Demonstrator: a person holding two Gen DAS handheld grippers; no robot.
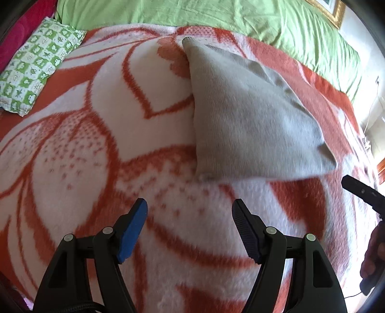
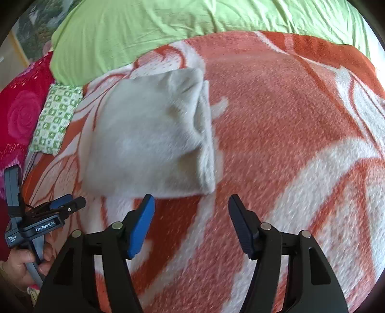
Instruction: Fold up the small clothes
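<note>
Garment: a small grey knitted piece (image 1: 252, 115) lies flat on the blanket, doubled over, its layered edges stacked along one side in the right wrist view; it looks like a fold already made.
Where it lies: toward the middle of the blanket, nearer the head of the bed than either tool.
Left gripper (image 1: 190, 209): jaws spread wide, holding nothing, just short of the garment's near edge.
Right gripper (image 2: 191, 204): jaws likewise parted and empty, close to the near edge by the layered corner.
Why so: both tools stand clear and apart, probably so the fold rests undisturbed, or ready for another pinch.
Surface: an orange and white floral blanket (image 1: 101, 149), fuzzy and soft, so cloth should grip rather than slide.
Room: a green sheet (image 1: 216, 16) across the head of the bed, a green checked pillow (image 1: 36, 65) at the left edge, red rose-patterned fabric (image 2: 19, 115) beyond it.
</note>
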